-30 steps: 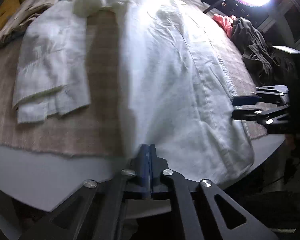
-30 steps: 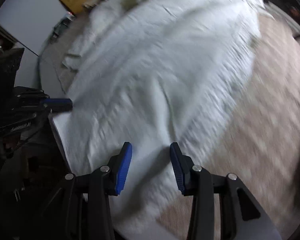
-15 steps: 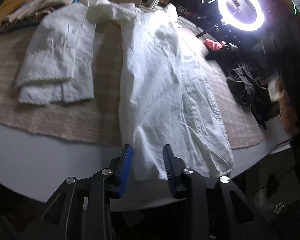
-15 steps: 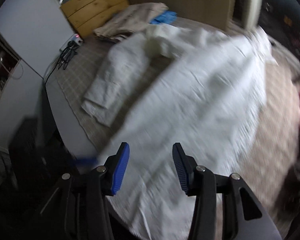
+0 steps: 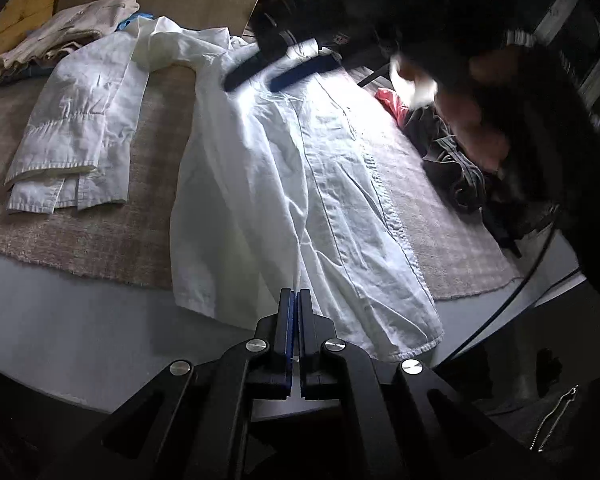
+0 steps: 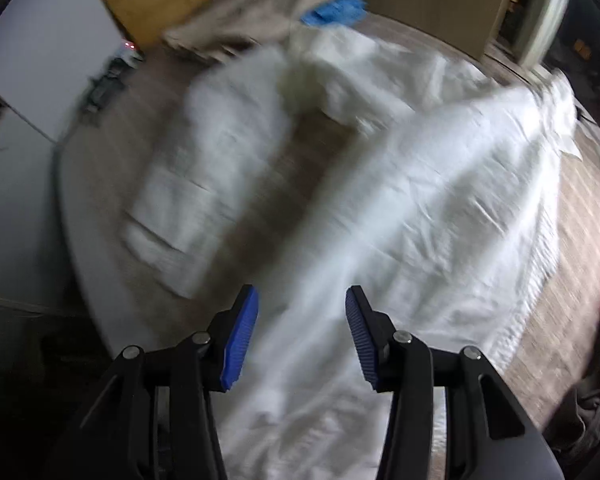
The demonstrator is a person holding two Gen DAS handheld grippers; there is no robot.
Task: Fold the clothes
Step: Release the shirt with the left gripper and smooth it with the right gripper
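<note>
White shirt point(image 5: 284, 184) lies spread lengthwise on the beige mat point(image 5: 112, 240), hem reaching the grey table edge point(image 5: 80, 332); left gripper point(image 5: 294, 300) pinched shut on a fold at the hem, right gripper point(image 6: 300, 312) hovering above the shirt, jaws parted and empty.

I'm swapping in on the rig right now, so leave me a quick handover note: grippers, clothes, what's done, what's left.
Left gripper: jaws shut at the white shirt's near hem; whether they pinch cloth is unclear.
Right gripper: jaws open, empty, above the shirt.
The shirt lies lengthwise on the mat, one sleeve out to the side. Beige clothes lie at the far end, a dark pile on the opposite side.
Done: shirt spread out.
Left: fold the sleeve in, then the body.
</note>
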